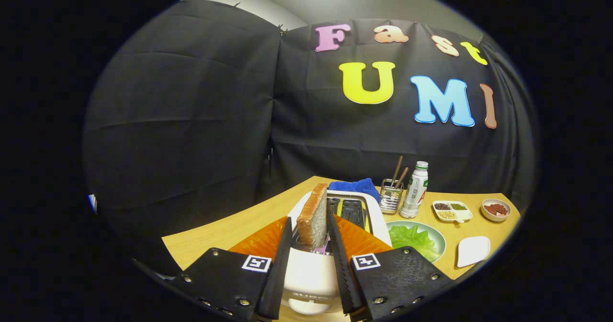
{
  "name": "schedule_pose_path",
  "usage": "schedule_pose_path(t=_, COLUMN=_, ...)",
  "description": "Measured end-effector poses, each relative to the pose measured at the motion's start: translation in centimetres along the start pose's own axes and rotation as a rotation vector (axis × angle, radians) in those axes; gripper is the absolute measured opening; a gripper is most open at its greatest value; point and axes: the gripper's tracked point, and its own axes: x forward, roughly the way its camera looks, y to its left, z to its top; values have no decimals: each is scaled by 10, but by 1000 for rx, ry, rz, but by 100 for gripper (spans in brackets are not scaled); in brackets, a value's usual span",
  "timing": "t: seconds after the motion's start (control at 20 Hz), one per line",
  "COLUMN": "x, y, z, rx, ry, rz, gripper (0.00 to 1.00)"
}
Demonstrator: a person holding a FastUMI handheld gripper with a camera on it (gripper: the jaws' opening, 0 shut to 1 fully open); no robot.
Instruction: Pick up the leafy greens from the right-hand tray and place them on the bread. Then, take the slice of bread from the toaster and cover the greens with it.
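Observation:
A slice of toast-brown bread (pixel 312 219) stands on edge between my fingers, lifted clear above the white toaster (pixel 378 221), whose dark slots show just behind it. My gripper (pixel 309 217) is shut on the slice, one finger pressing each flat face. To the right of my fingers, leafy greens (pixel 411 238) lie on a pale green plate (pixel 438 238); whether bread lies under them is hidden.
An orange tray (pixel 261 240) shows on both sides of the fingers beneath the toaster. Behind it are a blue cloth (pixel 355 186), a wire utensil holder (pixel 391 196) and a bottle (pixel 414 190). A divided dish (pixel 452 211), a small bowl (pixel 495 209) and a white square dish (pixel 473 251) sit further right.

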Motion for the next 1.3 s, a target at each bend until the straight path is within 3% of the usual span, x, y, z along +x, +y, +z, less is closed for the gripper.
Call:
schedule_pose_path(t=0.2, x=13, y=-4, z=4, rx=-2, ry=-1, rz=-47, gripper=44)
schedule_pose_path(t=0.25, x=11, y=-16, z=-2, rx=6, ry=5, rz=-99, gripper=34)
schedule_pose_path(t=0.35, x=20, y=-10, z=-2, rx=33, ry=17, rz=-78, gripper=14)
schedule_pose_path(t=0.4, x=21, y=-9, z=0, rx=44, ry=18, rz=-71, gripper=14)
schedule_pose_path(t=0.45, x=23, y=-10, z=-1, rx=59, ry=19, rz=-63, gripper=5)
schedule_pose_path(t=0.9, x=18, y=-13, z=11, rx=93, ry=32, rz=-9, gripper=5)
schedule_pose_path(t=1.3, x=12, y=-23, z=50, rx=102, ry=5, rz=-32, gripper=5)
